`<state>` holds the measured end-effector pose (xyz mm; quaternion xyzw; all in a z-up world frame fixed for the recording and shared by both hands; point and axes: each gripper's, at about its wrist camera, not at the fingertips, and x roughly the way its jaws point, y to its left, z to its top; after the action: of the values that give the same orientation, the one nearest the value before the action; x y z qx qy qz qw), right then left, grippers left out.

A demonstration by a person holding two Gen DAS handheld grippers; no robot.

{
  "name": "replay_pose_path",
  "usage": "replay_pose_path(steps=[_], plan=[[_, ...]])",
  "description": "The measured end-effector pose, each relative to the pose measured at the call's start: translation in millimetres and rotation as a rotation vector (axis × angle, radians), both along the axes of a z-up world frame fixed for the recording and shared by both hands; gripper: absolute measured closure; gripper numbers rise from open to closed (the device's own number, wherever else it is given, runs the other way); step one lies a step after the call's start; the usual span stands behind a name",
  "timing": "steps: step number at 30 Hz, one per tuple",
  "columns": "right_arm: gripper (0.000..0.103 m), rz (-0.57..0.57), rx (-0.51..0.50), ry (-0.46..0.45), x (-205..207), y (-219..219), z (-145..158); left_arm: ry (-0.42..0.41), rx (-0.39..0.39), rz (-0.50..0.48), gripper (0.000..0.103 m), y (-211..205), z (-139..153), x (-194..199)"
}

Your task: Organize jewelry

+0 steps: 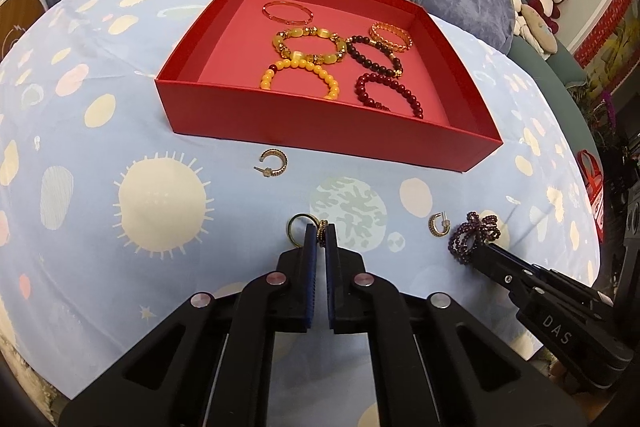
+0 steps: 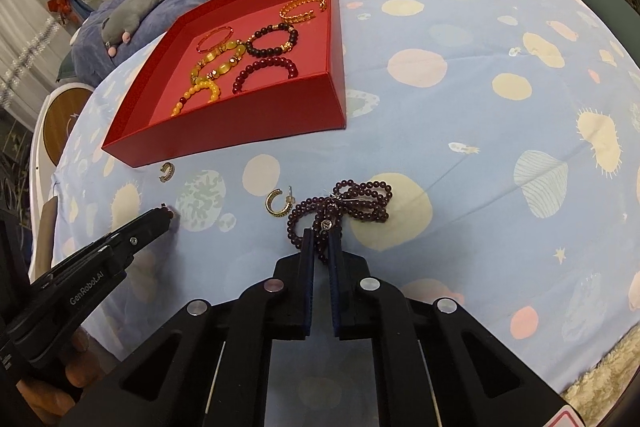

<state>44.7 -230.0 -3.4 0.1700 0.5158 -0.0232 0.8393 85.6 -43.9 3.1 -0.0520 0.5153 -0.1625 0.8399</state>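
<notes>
The red box [image 1: 320,123] sits on a pale blue bedsheet [image 1: 120,115] printed with suns and planets. Inside it lie six bracelets: a thin red-gold bangle [image 1: 287,11], a chunky amber bracelet [image 1: 310,45], a yellow bead bracelet [image 1: 300,77], a dark bead bracelet [image 1: 374,55], a gold chain bracelet [image 1: 390,35] and a dark red bead bracelet [image 1: 390,93].

Outside the box, on the sheet, one gold hoop earring [image 1: 273,164] lies just beside the near wall. A second hoop earring [image 1: 439,225] lies between the two tools.

The left gripper [image 1: 319,237] points steeply down, its blue pads pressed together on a small dark-studded ring [image 1: 322,229]. A plain gold ring [image 1: 298,227] lies just left of the fingertips, touching or nearly touching them.

The right gripper [image 2: 321,243] also points down at the sheet, its pads pinched on a strand of the purple bead necklace [image 2: 348,205]. The rest of the necklace lies bunched in loops on the sheet ahead of the fingertips, with a small silver charm [image 2: 327,225] showing just above the pads. The second hoop earring lies just left of the necklace.
</notes>
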Motion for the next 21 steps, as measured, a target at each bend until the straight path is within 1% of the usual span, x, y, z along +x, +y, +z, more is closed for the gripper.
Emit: replay_pose_path(steps=[8, 21], plan=[[0.099, -0.007, 0.002, -0.052, -3.0, -3.0, 19.1, -0.012, -0.008, -0.003, 0.099, 2.7, 7.8, -3.8], [0.099, 0.018, 0.012, -0.168, -6.5, 3.9, 70.5, -0.056, -0.047, 0.002, 0.099, 8.3, 51.1, -2.7]])
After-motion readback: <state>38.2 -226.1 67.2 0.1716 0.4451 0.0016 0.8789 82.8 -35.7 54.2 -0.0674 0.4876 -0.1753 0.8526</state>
